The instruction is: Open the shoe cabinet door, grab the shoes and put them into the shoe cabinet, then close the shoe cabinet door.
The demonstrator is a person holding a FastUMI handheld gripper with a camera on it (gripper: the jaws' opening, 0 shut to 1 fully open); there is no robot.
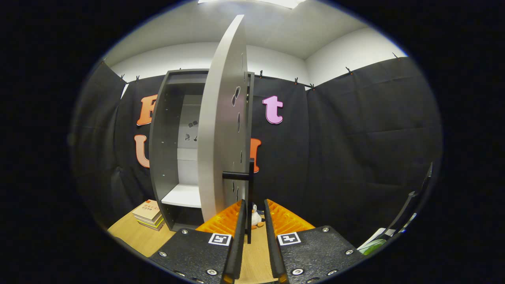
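The tall grey shoe cabinet (169, 150) stands on the light wooden counter (134, 236), its pale grey door (221, 130) swung out edge-on toward the gripper (252, 205). The door's slim black bar handle (250, 189) hangs between the gripper's spread fingers; whether they touch it I cannot tell. A small white plush toy (256, 217) sits just beyond, and stacked books (149, 214) lie left of the cabinet.

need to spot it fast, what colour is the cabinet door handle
Black: the handle is a bar on the grey door, in the gripper view, between the gripper's fingers.
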